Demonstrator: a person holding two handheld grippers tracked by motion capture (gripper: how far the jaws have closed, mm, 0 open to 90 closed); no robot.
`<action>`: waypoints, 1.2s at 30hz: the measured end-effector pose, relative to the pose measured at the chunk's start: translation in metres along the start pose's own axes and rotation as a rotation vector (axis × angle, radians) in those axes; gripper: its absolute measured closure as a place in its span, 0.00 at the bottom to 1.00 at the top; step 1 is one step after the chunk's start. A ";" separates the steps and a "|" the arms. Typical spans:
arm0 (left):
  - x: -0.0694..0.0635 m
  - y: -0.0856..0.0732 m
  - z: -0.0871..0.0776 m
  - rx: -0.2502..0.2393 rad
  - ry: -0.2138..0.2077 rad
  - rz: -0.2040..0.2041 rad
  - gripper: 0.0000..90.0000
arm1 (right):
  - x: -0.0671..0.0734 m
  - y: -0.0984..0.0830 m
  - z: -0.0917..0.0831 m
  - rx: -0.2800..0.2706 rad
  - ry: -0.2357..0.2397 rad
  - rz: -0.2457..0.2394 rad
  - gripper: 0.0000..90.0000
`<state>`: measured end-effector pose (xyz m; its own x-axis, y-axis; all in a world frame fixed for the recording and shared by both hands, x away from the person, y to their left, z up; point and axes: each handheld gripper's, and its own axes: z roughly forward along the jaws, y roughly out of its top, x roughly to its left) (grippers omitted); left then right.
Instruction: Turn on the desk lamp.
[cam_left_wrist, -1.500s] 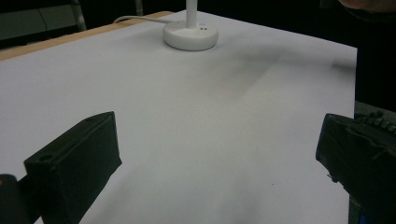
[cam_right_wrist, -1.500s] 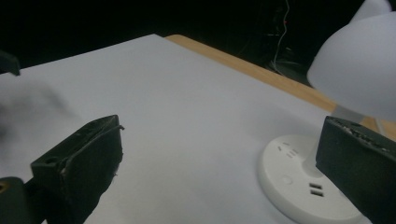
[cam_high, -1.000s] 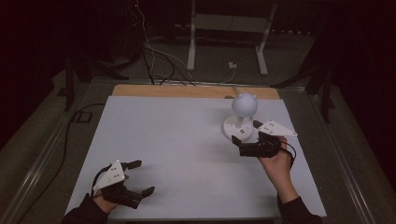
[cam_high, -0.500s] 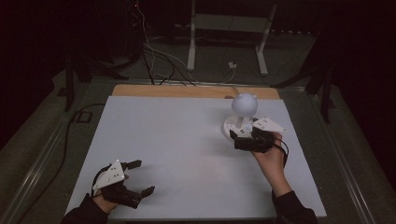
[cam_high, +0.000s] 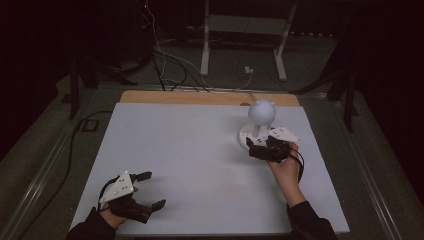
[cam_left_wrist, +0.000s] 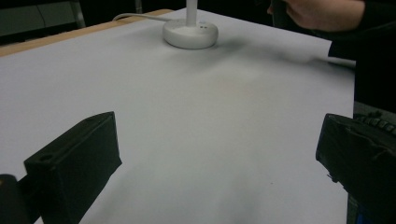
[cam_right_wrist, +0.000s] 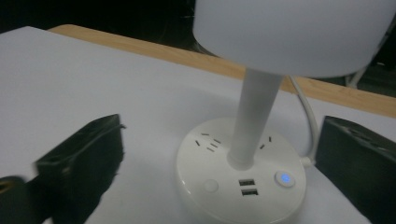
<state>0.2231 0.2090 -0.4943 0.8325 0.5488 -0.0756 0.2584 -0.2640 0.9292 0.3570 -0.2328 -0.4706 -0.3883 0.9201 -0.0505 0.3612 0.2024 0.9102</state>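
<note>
- Desk lamp (cam_high: 260, 120) w/ white globe shade stood on far right part of white table (cam_high: 190, 150), near the wooden strip (cam_high: 200, 97) along the far edge.
- Lamp base (cam_right_wrist: 240, 179) was round & white; it carried socket slots, two USB ports (cam_right_wrist: 247, 186), a plain round btn (cam_right_wrist: 211, 185) & a btn lit blue (cam_right_wrist: 284, 178).
- White stem (cam_right_wrist: 250, 121) rose upright from base centre to the shade (cam_right_wrist: 294, 32); white cord (cam_right_wrist: 306, 116) left the base at the back, toward the wooden strip.
- Right gripper (cam_high: 265, 147) sat just beside the base on its near side, held in the person's right hand (cam_high: 282, 162); grey plate on top.
- In right gripper view its jaws stood spread wide, one each side of the base, nothing between the pads; couldn't tell if either touched the base.
- Left gripper (cam_high: 145, 192) lay at near left corner of table, well apart from lamp, in the left hand (cam_high: 112, 217).
- Its jaws were spread too; in left gripper view bare table showed between them, nothing pinched.
- Left gripper view also showed the base (cam_left_wrist: 190, 33) far off, w/ the other hand (cam_left_wrist: 322, 14) near it at top right.
- Beyond the table: dark floor, loose cables (cam_high: 165, 60) & a white stand frame (cam_high: 245, 35).
</note>
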 end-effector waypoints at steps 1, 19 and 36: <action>0.000 0.000 0.000 0.000 0.000 0.000 0.00 | 0.000 -0.001 0.002 -0.001 -0.008 0.003 0.03; 0.000 0.000 0.000 0.001 -0.003 -0.002 0.00 | 0.000 -0.008 0.012 0.046 -0.058 0.040 0.48; 0.000 0.000 0.000 0.003 -0.006 -0.005 0.00 | 0.006 -0.015 0.023 0.109 -0.093 -0.009 0.95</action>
<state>0.2233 0.2092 -0.4943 0.8343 0.5451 -0.0821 0.2639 -0.2642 0.9277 0.3682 -0.2226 -0.4942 -0.3140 0.9440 -0.1010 0.4496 0.2416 0.8599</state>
